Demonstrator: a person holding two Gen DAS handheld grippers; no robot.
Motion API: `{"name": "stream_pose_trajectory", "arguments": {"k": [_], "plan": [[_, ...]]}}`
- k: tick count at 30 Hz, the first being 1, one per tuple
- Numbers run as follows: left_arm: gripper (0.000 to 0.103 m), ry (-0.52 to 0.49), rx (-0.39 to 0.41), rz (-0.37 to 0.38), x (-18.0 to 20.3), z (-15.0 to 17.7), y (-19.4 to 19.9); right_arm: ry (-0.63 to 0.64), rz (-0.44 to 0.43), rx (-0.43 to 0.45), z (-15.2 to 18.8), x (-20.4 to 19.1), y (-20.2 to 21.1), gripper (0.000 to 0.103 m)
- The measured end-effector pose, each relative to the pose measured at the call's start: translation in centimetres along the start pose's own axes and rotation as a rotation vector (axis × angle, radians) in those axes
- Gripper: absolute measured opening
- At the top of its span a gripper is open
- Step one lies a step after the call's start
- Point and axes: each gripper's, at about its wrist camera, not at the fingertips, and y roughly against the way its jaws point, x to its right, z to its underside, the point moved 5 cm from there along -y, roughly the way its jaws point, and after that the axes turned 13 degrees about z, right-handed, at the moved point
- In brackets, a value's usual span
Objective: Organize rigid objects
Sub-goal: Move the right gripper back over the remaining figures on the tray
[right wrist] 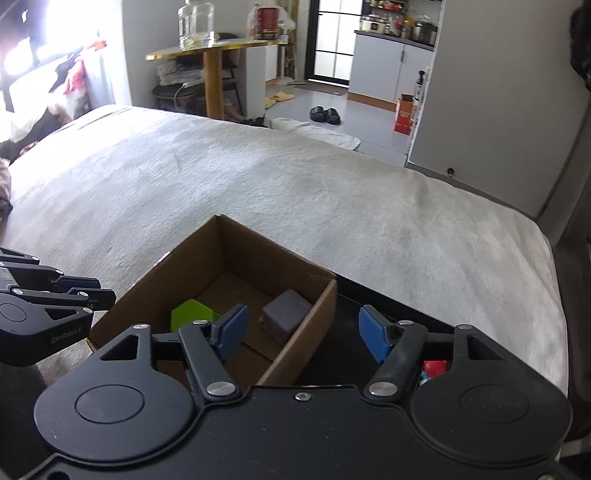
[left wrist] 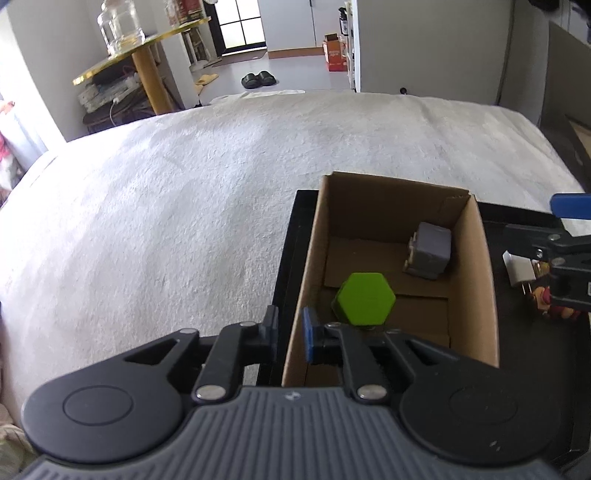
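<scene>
An open cardboard box [left wrist: 476, 280] [right wrist: 221, 251] sits in a black tray [left wrist: 291, 258] [right wrist: 351, 306] on the bed. Inside it lie a green hexagonal block [left wrist: 364, 299] [right wrist: 190, 314] and a grey-purple block [left wrist: 430, 254] [right wrist: 286, 317]. My left gripper [left wrist: 291, 334] [right wrist: 105, 293] hovers at the box's left wall, its pads a narrow gap apart with nothing gripped. My right gripper [right wrist: 303, 334] [left wrist: 569, 251] stands open astride the box's right wall, one blue pad over the box floor, the other over the tray, and it holds nothing.
A white charger plug [left wrist: 517, 271] and a small red and yellow toy [left wrist: 554, 302] [right wrist: 436, 367] lie in the tray right of the box. The pale blanket [left wrist: 184, 203] covers the bed. Beyond its far edge stand a side table with a glass jar [left wrist: 120, 26] and slippers [left wrist: 258, 78] on the floor.
</scene>
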Motion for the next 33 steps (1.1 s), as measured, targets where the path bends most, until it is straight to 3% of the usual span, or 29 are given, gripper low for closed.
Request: {"name": "stream_pose_trajectory", "arguments": {"k": [5, 11, 27, 33], "plan": [[0.053, -0.036, 0.018, -0.016, 1.7, -0.6, 0.4, -0.063, 0.006, 0.001, 1.3, 2.3, 0.3, 0.071], [0.059, -0.086, 0.023, -0.015, 4.3, -1.2, 0.5, -0.157, 0.018, -0.007, 3.1, 5.5, 0.2, 0.073], [0.063, -0.201, -0.003, -0.019, 10.8, -2.2, -0.9, -0.34, 0.037, -0.03, 8.0, 10.7, -1.7, 0.073], [0.064, -0.239, -0.022, -0.045, 12.0, -2.2, -1.8, -0.389, 0.033, -0.09, 11.0, 12.0, -3.3, 0.073]]}}
